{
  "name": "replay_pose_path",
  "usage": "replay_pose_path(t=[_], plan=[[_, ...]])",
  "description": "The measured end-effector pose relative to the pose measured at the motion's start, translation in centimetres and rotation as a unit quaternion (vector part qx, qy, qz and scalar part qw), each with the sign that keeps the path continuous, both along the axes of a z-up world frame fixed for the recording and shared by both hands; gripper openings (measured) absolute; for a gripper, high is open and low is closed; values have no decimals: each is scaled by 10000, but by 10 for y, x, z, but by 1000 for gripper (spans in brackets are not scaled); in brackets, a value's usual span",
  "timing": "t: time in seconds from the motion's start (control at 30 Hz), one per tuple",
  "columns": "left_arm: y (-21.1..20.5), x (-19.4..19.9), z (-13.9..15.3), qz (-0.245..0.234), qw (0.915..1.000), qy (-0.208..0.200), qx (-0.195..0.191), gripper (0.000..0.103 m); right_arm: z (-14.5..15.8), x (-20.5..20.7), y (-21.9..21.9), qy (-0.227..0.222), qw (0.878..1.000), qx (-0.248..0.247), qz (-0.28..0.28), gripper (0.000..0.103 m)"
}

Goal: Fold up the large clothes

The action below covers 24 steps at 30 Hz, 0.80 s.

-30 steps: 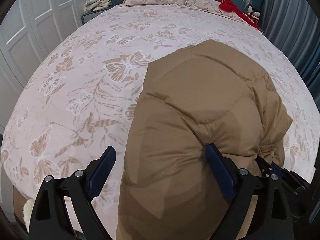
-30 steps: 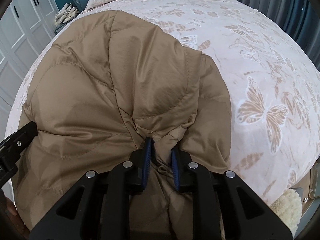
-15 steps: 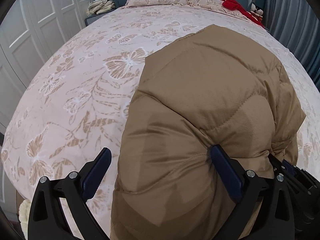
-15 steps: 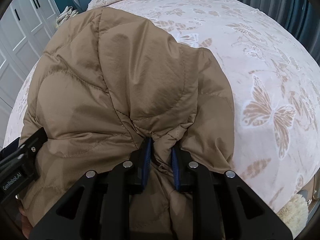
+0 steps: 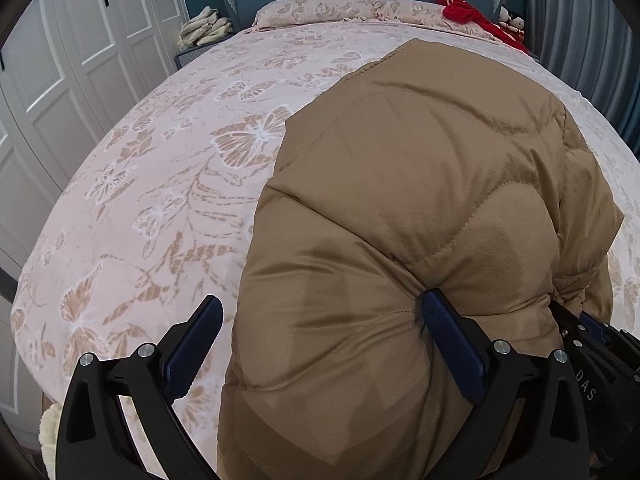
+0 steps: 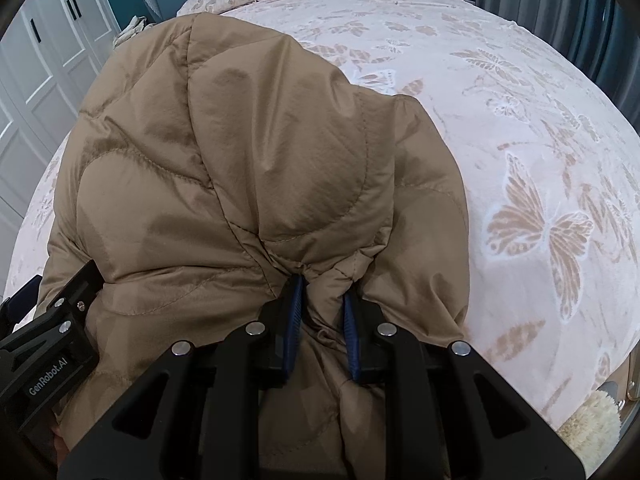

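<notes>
A puffy tan quilted jacket (image 5: 420,160) lies bunched on the bed; the right wrist view shows the jacket (image 6: 240,140) filling the left half. My right gripper (image 6: 322,286) is shut on a gathered pinch of its fabric at the near edge. My left gripper (image 5: 320,298) stands wide open at the jacket's near left corner. Its right finger (image 5: 444,320) dents the padding, while its left finger (image 5: 200,328) hangs apart over the bedspread. The right gripper (image 5: 592,344) shows at the lower right of the left view, and the left gripper (image 6: 52,340) at the lower left of the right view.
The bed's pink butterfly-print cover (image 5: 160,200) stretches away to pillows (image 5: 316,10) and a red garment (image 5: 464,12) at the blue headboard. White wardrobe doors (image 5: 60,80) stand left, grey curtains (image 5: 580,40) right. A cream fluffy thing (image 6: 592,420) sits beside the bed's near corner.
The left gripper's jaws widened a little and it sank closer onto the jacket's near edge. The jacket bulges larger in both views. The right gripper kept its pinch.
</notes>
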<state>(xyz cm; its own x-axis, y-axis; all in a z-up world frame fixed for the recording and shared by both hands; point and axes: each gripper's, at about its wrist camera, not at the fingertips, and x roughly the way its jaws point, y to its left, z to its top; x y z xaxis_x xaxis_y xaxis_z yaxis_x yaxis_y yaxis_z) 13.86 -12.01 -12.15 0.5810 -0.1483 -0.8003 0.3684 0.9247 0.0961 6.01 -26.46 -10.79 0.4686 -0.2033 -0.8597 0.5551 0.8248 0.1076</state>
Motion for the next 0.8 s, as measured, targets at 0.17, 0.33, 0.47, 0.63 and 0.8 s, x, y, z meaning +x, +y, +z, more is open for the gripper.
replay_pose_path(t=[0.17, 0.33, 0.47, 0.63, 0.8], plan=[[1, -4, 4, -16, 10000, -52, 65, 98, 6, -6, 1, -79, 9999, 7, 80, 19], [9, -20, 14, -181, 9997, -137, 129, 98, 27, -34, -15, -304, 9973, 636, -188, 24], [20, -33, 22, -182, 9998, -6, 23, 98, 55, -50, -10, -451, 9980, 391, -189, 26], [27, -29, 24, -73, 9993, 351, -138, 98, 97, -36, -7, -807, 9967, 4, -115, 25], [22, -31, 21, -130, 9994, 329, 48, 98, 88, 7, -8, -590, 9982, -122, 0, 24]])
